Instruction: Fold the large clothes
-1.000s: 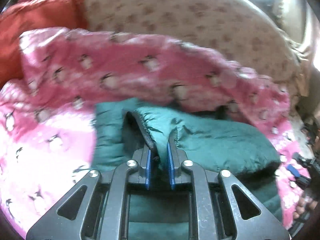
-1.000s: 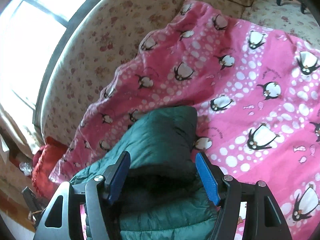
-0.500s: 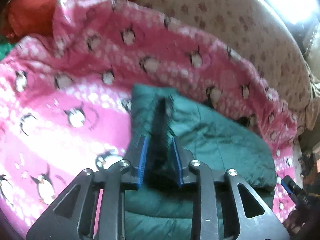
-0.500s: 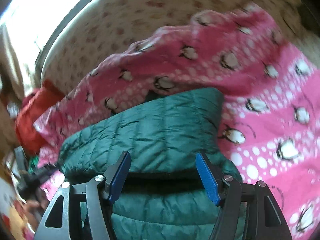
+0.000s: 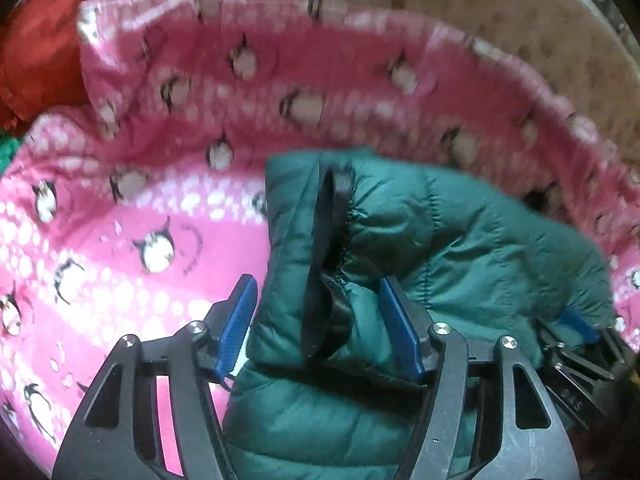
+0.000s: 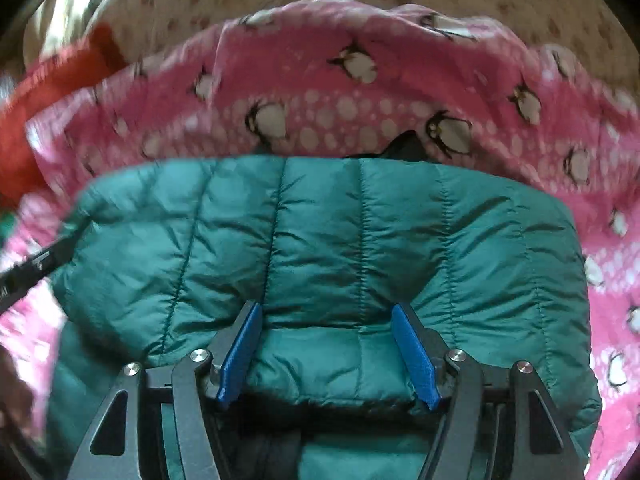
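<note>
A dark green quilted puffer jacket [image 5: 460,248] lies folded on a pink penguin-print blanket [image 5: 120,240]. My left gripper [image 5: 316,320] is open, its blue pads apart on either side of the jacket's black-trimmed sleeve cuff [image 5: 332,240], which lies loose between them. My right gripper [image 6: 328,350] is open over the folded jacket [image 6: 320,240], its pads either side of a quilted fold. The right gripper's tip also shows at the left wrist view's right edge [image 5: 576,328].
The pink blanket [image 6: 360,92] covers a bed with a beige floral sheet [image 5: 440,8] behind it. A red-orange cloth [image 5: 52,40] lies at the far left [image 6: 36,112]. The left gripper's black finger [image 6: 36,268] shows at the right wrist view's left edge.
My left gripper has opened and let go of the sleeve cuff it was pinching. The right gripper stayed open and swung round to face the folded jacket squarely.
</note>
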A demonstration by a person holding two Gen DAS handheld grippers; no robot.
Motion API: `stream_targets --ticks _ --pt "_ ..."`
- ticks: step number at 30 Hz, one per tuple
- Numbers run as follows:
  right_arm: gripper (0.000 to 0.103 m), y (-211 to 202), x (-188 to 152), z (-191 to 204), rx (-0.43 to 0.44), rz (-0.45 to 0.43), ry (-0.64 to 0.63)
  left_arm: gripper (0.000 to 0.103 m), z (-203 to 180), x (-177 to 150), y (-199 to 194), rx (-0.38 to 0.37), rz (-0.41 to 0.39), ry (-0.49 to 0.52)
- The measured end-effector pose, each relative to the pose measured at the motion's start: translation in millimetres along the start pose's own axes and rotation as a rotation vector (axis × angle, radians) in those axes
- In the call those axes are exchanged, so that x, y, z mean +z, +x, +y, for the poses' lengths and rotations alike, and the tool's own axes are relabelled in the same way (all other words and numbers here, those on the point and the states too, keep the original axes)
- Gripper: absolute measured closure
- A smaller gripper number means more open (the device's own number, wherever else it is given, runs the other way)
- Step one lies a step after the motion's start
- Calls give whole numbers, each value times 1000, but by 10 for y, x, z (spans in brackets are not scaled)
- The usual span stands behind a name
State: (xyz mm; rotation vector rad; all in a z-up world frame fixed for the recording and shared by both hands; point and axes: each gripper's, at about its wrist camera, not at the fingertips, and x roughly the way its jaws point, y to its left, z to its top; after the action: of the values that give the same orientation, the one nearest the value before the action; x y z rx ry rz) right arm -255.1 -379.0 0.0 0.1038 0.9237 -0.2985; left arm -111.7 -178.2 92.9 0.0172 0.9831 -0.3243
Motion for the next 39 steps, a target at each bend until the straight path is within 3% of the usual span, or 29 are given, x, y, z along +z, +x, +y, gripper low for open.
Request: stream_targets --ticks 5,8,12,17,20,24,27,33,39 --pt "38 -129 156 -94 42 30 -6 39 66 17 -6 1 -11 -33" --pt "38 -378 336 -153 90 -56 38 39 57 23 -19 12 -21 -31" --pt "38 -327 622 135 154 -46 -11 39 49 8 10 17 -16 -31" --pt "37 47 857 552 118 -28 -96 39 38 48 33 23 -12 -24" --pt "37 339 793 638 62 24 -113 39 31 55 75 28 0 -18" --pt "36 419 763 610 69 17 -103 39 31 48 87 27 0 -17" --pt "36 302 779 561 83 29 -112 39 26 48 80 29 -6 -12" --pt "37 -256 616 370 116 -47 -90 39 20 40 77 34 -15 -14" --pt "35 -130 348 365 99 -6 -105 39 -3 31 76 41 -18 2"
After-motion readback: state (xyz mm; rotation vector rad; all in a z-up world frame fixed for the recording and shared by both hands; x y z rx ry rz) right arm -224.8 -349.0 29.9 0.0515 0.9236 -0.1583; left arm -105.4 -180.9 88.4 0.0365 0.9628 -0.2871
